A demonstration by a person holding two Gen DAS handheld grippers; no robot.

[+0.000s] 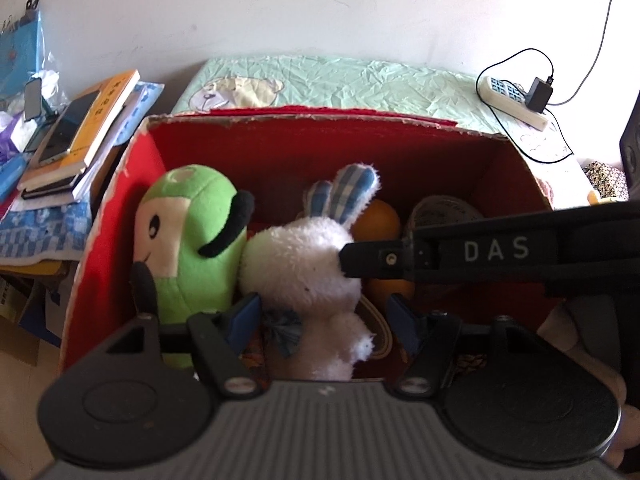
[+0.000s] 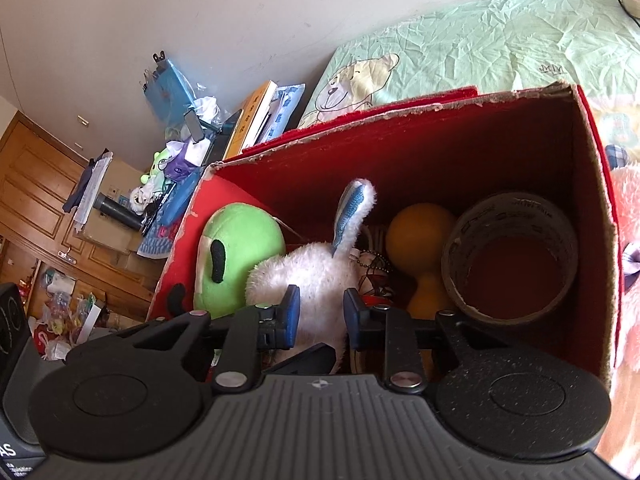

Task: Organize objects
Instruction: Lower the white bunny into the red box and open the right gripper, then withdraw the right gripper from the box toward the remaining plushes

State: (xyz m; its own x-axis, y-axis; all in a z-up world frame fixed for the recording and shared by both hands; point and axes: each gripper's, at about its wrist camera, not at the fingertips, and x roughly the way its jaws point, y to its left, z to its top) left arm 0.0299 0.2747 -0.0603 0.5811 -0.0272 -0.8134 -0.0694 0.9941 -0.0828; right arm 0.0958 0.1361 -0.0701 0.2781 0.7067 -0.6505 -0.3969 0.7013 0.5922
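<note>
I saw the white bunny plush [image 2: 304, 276] in the red box [image 2: 592, 208], approx centre, w/ the green plush [image 2: 240, 252] touching at its 9 o'clock. R gripper [image 2: 318, 314] was clamped on the bunny's head. L gripper [image 1: 324, 320] straddled its body, fingers apart. Tape roll [image 2: 512, 256] sat at 3 o'clock.

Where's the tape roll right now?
The tape roll is inside the red box, in its right end by the right wall, just right of the orange ball; clearest in the right wrist view.
</note>
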